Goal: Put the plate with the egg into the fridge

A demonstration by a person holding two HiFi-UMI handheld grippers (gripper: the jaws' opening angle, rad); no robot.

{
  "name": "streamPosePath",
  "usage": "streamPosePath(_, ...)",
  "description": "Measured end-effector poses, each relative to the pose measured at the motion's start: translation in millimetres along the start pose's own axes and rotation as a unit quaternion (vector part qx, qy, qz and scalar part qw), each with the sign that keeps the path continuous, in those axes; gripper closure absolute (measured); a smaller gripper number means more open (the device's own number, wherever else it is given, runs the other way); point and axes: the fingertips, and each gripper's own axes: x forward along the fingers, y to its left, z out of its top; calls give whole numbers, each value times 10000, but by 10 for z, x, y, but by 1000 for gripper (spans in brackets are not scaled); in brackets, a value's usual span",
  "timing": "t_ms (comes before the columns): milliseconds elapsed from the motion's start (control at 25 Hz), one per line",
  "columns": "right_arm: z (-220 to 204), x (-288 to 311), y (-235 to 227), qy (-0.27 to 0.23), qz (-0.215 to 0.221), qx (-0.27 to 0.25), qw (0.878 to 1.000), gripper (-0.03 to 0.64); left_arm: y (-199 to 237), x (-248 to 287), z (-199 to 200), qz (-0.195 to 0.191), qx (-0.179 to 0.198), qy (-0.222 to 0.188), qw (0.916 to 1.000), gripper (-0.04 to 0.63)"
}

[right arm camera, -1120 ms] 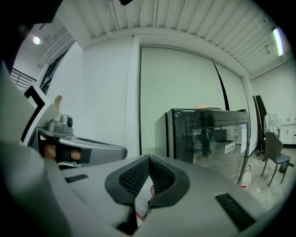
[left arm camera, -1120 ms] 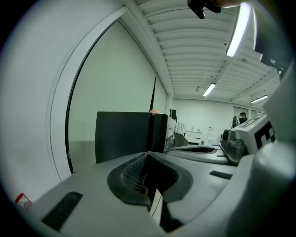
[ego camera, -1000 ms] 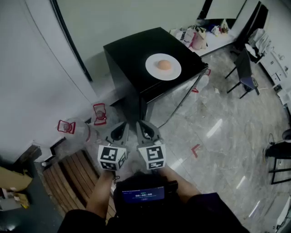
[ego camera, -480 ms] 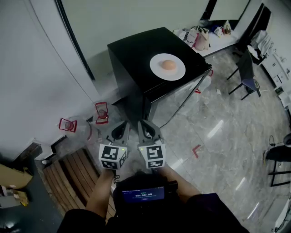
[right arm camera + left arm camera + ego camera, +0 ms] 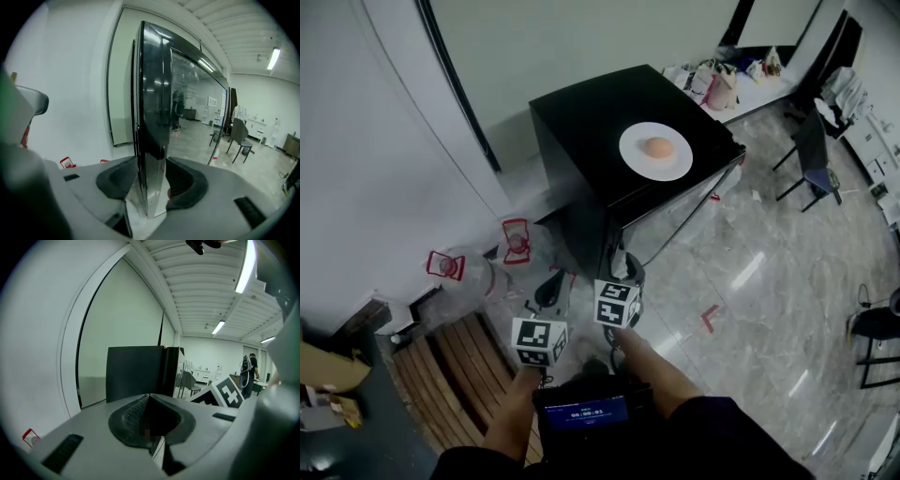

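White plate (image 5: 637, 161) with the egg (image 5: 657, 147) sits on top of the black fridge (image 5: 581, 117), toward its right front corner. Neither gripper touches it.

Right gripper (image 5: 623, 267): low at the fridge's front corner. Jaws are opening, and the gripper's own view shows the glossy vertical edge of the fridge door (image 5: 152, 108) standing between the pads. No firm squeeze on it is evident.

Left gripper (image 5: 548, 289): just beside the right one, farther from the fridge. Jaws are together with nothing between them, per its own view (image 5: 150, 416).

Floor at left: two clear bottles with red handles (image 5: 516, 239).
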Motion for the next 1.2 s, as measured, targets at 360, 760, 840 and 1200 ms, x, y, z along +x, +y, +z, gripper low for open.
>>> streamPosePath(360, 33, 33, 18, -112, -385, -50, 9992, 469, 15, 36, -54, -117, -92, 86, 9999, 589)
streamPosePath(760, -2, -16, 44, -132, -76, -83, 9998, 492, -30, 70, -34, -173, -57, 85, 9998, 589)
streamPosePath(840, -1, -35, 46, -134, -20, -90, 9999, 495, -77, 66, -27, -177, -48, 83, 9998, 589)
streamPosePath(1200, 1, -62, 63, -80, 23, 129, 9999, 517, -255, -53, -16, 59, -28, 86, 9999, 589)
